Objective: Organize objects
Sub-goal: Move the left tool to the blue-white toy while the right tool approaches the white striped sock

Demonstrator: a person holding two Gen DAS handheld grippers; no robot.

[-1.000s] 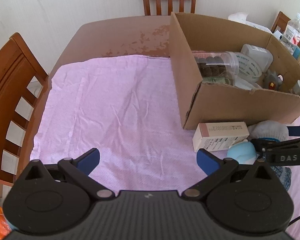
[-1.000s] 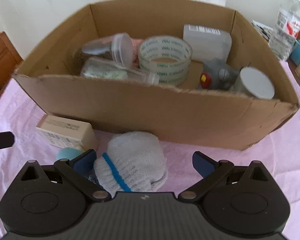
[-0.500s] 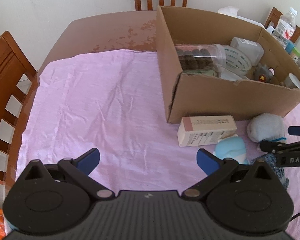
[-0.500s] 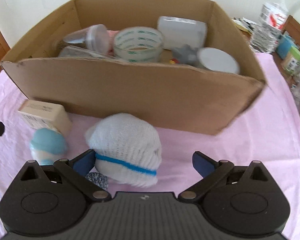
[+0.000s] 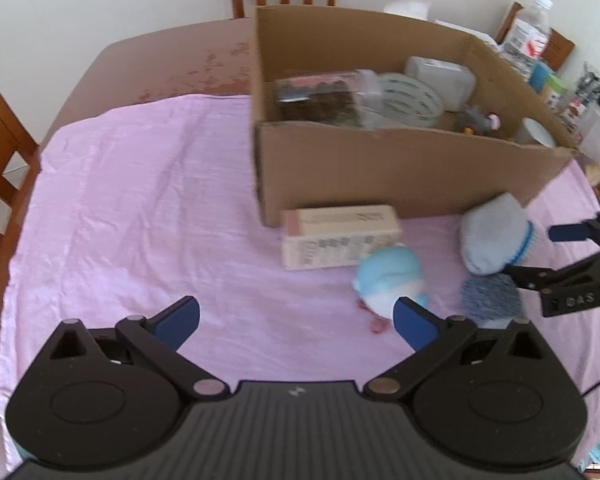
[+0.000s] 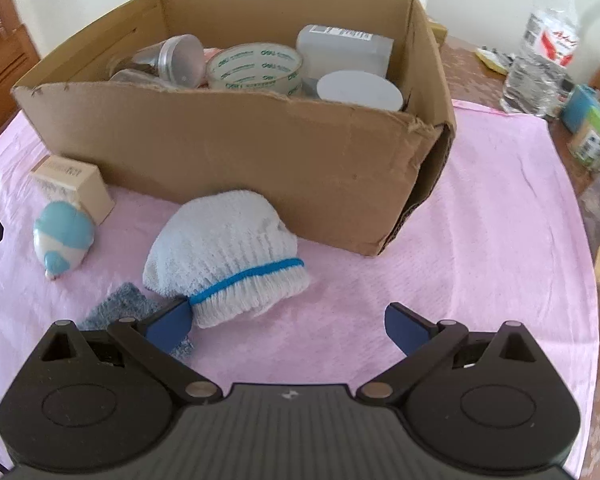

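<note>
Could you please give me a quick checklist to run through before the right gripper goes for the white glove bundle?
1. Right gripper jaws open: ok.
2. Glove bundle between the jaws: not ok, it lies toward the left jaw.
3. Bundle free of the cardboard box: cannot tell, it lies close against the front wall.
4. Grey cloth out of the way: not ok, it lies under the left jaw.
5. Left gripper open and apart from the bundle: ok.
6. Room in the box: cannot tell.
</note>
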